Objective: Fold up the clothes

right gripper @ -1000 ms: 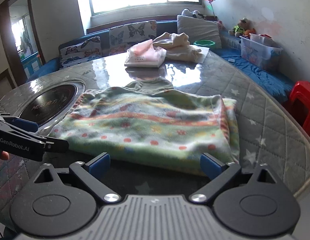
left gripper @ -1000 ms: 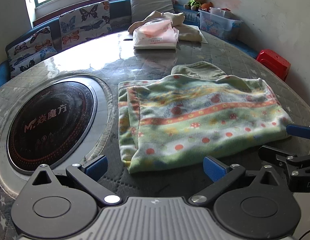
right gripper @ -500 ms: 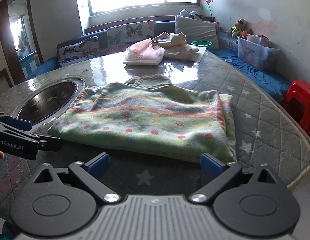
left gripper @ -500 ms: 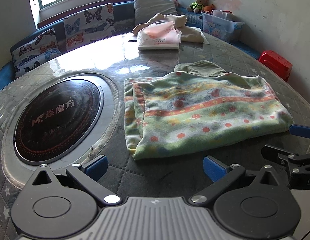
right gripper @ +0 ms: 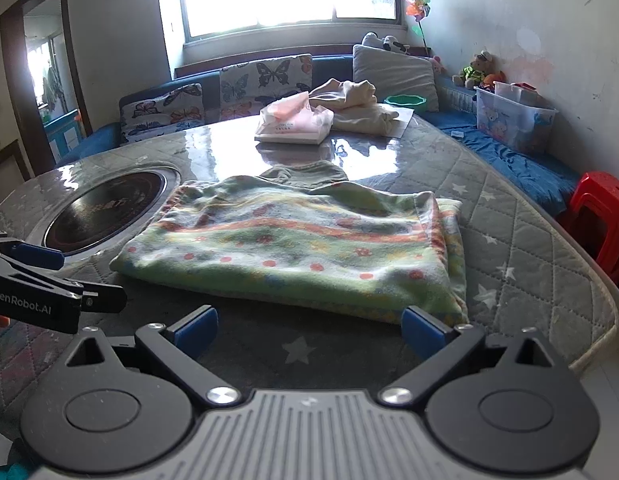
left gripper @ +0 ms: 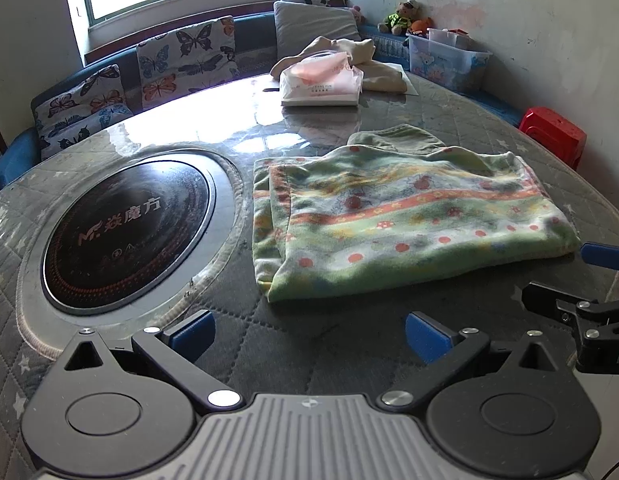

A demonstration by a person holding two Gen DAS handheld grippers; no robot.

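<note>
My left gripper (left gripper: 307,334) has its jaws spread wide with nothing between them, poised over the quilted table (left gripper: 121,356); my right gripper (right gripper: 309,330) is the same, jaws wide apart and holding nothing, its right blue pad just beside the near corner of the cloth. The folded garment (left gripper: 409,224), green fleece with orange stripes and red dots, lies flat on the table at 12 o'clock from both jaws, a plain green part poking out at its far edge; in the left view the other gripper's tips show at 3 o'clock, near the garment's right corner. The round black cooktop (left gripper: 125,228) is set into the table at 10 o'clock; farther off at 12 o'clock sit a white-and-pink packet (left gripper: 321,84) and a cream heap of cloth (left gripper: 373,64) touching it; a red stool (left gripper: 553,132) stands off the table at 2 o'clock.
</note>
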